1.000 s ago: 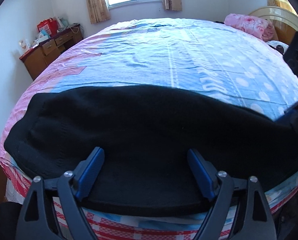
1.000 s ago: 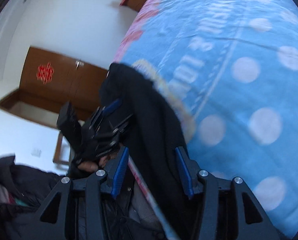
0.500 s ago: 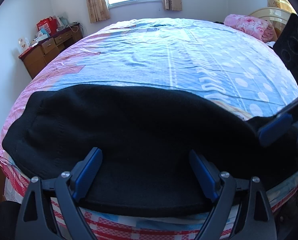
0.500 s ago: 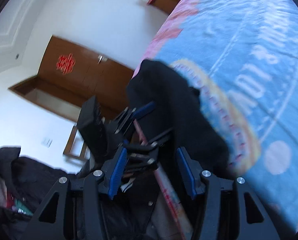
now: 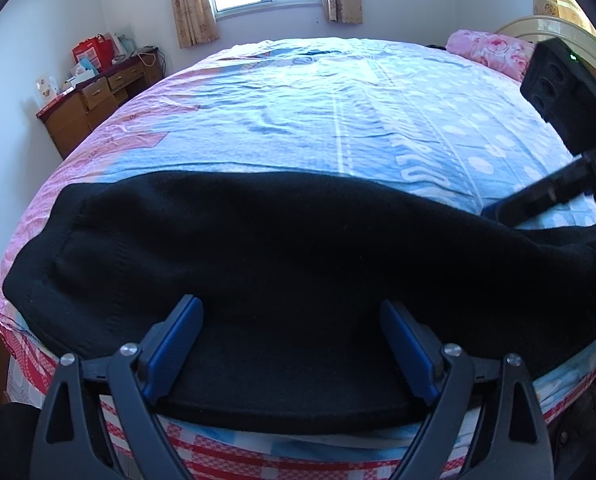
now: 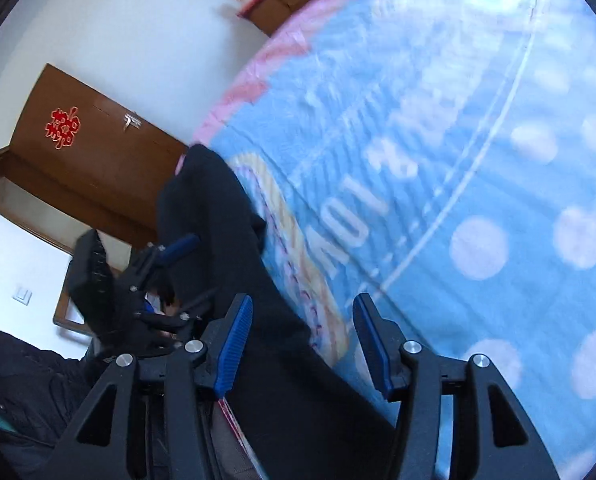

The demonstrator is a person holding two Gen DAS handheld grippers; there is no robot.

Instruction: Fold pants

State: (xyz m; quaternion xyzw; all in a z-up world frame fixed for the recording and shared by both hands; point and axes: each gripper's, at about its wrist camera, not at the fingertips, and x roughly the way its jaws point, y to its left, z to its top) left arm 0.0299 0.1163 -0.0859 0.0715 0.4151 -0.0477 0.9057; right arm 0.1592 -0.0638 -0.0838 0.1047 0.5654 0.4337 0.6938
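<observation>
Black pants (image 5: pixel 278 240) lie folded in a long strip along the near edge of the bed, on a blue dotted sheet (image 5: pixel 338 100). My left gripper (image 5: pixel 290 306) hovers open over the strip's near edge, and its pads touch no cloth. At the right end, one finger (image 5: pixel 538 200) of the right gripper reaches over the pants' far edge. In the right wrist view my right gripper (image 6: pixel 304 300) stands open above the pants (image 6: pixel 210 208) and the sheet (image 6: pixel 458 120), pressing on nothing. The left gripper (image 6: pixel 158 264) shows farther along the strip.
A wooden dresser (image 5: pixel 94 100) stands against the left wall under a curtained window. A pink pillow (image 5: pixel 494 52) and a headboard (image 5: pixel 558 28) are at the far right. A brown door (image 6: pixel 78 152) and a person's dark jacket (image 6: pixel 18 392) lie off the bed's near side.
The right gripper has shifted over the pants' right end toward the far side, with more sheet now under it. The left gripper and the pants have not moved.
</observation>
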